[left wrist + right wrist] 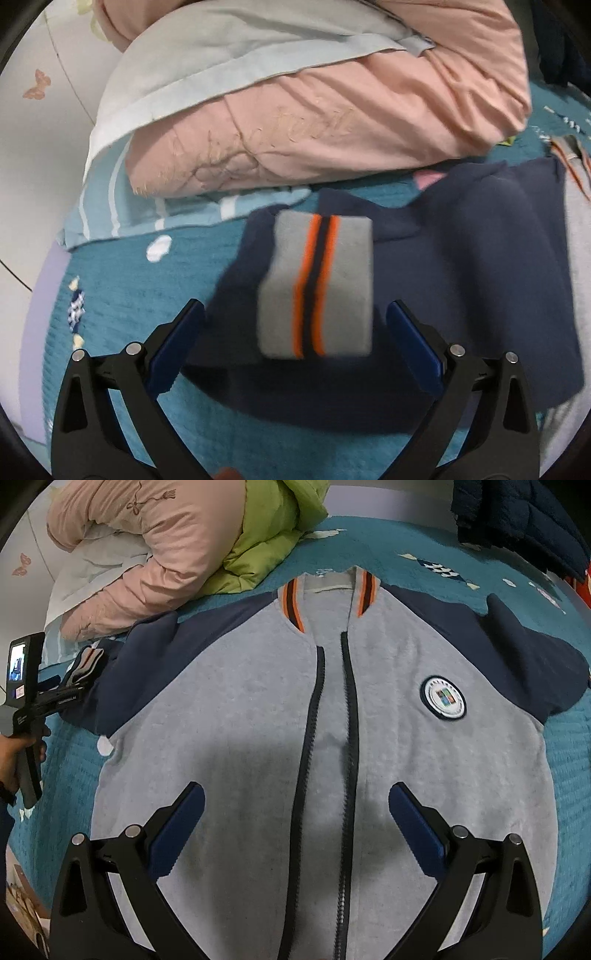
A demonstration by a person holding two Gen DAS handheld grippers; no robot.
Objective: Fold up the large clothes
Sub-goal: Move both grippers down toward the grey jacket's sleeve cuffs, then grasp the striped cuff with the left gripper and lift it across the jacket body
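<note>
Sleeve-fold step: left tongs (295,314) gape over striped cuff (317,284); right tongs (295,794) gape above zip jacket (229,709) on bed (565,760). Next: pinch cuff.

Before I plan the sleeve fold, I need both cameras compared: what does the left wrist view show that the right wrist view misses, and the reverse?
Only the left wrist view shows the grey cuff close up, between the open left gripper fingers, untouched.

Only the right wrist view shows the jacket's front: open zipper, round badge, striped collar, a green jacket, and the open right gripper above it.

Both show the navy sleeve, pink quilted jacket and teal bedspread.
</note>
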